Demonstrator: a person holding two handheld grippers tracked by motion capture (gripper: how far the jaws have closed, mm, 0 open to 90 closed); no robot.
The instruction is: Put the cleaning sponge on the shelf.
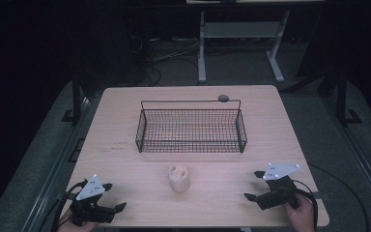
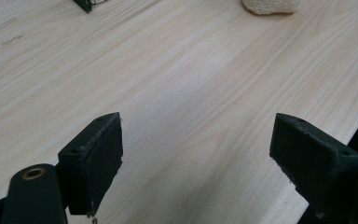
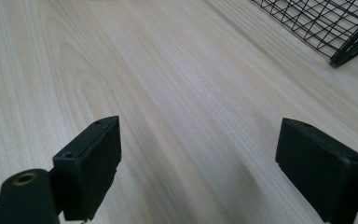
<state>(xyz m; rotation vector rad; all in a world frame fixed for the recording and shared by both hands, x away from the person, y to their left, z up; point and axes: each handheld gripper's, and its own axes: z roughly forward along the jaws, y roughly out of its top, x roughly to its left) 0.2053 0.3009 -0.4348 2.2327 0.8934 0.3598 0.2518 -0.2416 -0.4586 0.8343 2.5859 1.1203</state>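
— Sponge-like pale lump [image 1: 178,178] and where it stood: what did the high view show?

— Going by size: the wooden tabletop [image 1: 125,145] carried a black wire basket [image 1: 191,130] toward its far side, and the lump sat upright on bare wood just in front of the basket's near wall, apart from it, roughly midway between the two hands. The basket looked empty.

— And the grippers?

— The left gripper [image 1: 115,196] rested low at the near left corner, the right gripper [image 1: 255,185] at the near right. Both sets of jaws stood wide apart and held nothing; only wood grain lay between them in each gripper view. The lump's lower edge [image 2: 271,6] showed at the top of the left gripper view.

— Which step was that?

— By appearances, the start: nothing grasped, both hands well clear. The next move probably called for one gripper to travel inward, straddle the lump with its jaws and close gently, since the thing looked soft.
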